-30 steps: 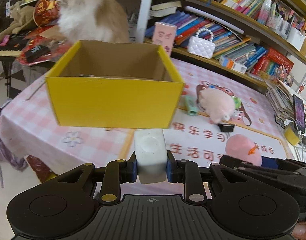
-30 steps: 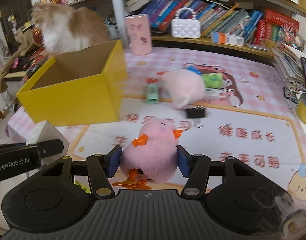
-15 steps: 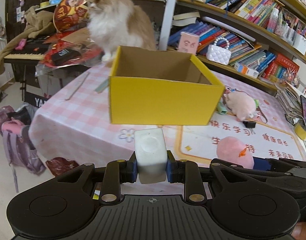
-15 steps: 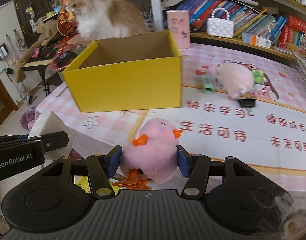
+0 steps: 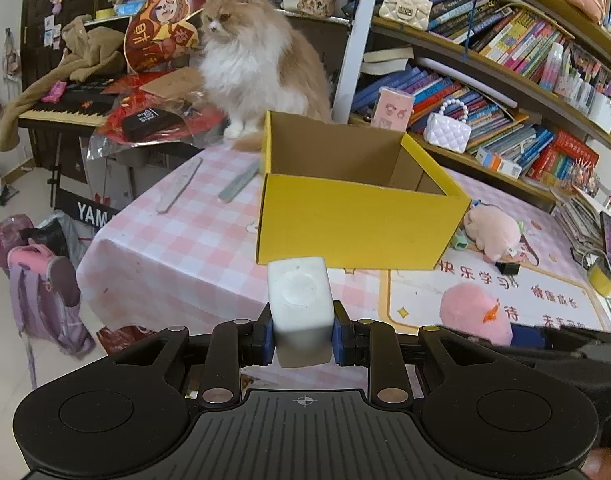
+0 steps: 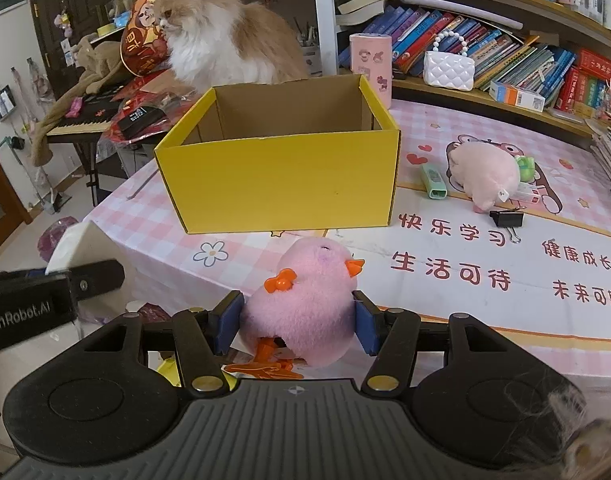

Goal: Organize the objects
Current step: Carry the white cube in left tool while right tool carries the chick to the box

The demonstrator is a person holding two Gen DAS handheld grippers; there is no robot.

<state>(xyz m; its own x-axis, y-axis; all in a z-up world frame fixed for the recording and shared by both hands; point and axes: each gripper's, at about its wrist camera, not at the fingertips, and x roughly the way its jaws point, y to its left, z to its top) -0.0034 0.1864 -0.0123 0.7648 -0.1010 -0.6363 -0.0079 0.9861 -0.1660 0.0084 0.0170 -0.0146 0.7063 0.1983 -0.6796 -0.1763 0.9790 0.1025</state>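
My left gripper (image 5: 301, 338) is shut on a white square bottle (image 5: 299, 312) and holds it in the air in front of the table's near edge. My right gripper (image 6: 299, 322) is shut on a pink plush chick (image 6: 305, 304) with orange beak and feet. An open yellow cardboard box (image 5: 357, 216) stands on the table ahead of both; it also shows in the right wrist view (image 6: 281, 176). From the right wrist view the left gripper (image 6: 45, 304) with its bottle is at the left. The chick shows at the right of the left wrist view (image 5: 475, 312).
A fluffy orange and white cat (image 5: 257, 68) sits behind the box. A pink plush pig (image 6: 485, 172), a green eraser (image 6: 433, 180) and a black binder clip (image 6: 505, 218) lie right of the box. Bookshelves (image 5: 505, 80) run behind. A keyboard (image 5: 65, 108) and bags (image 5: 45, 288) are left.
Both grippers have pulled back and up from the box, still holding their objects. The box looks smaller and farther, and more of the floor and table edge shows.
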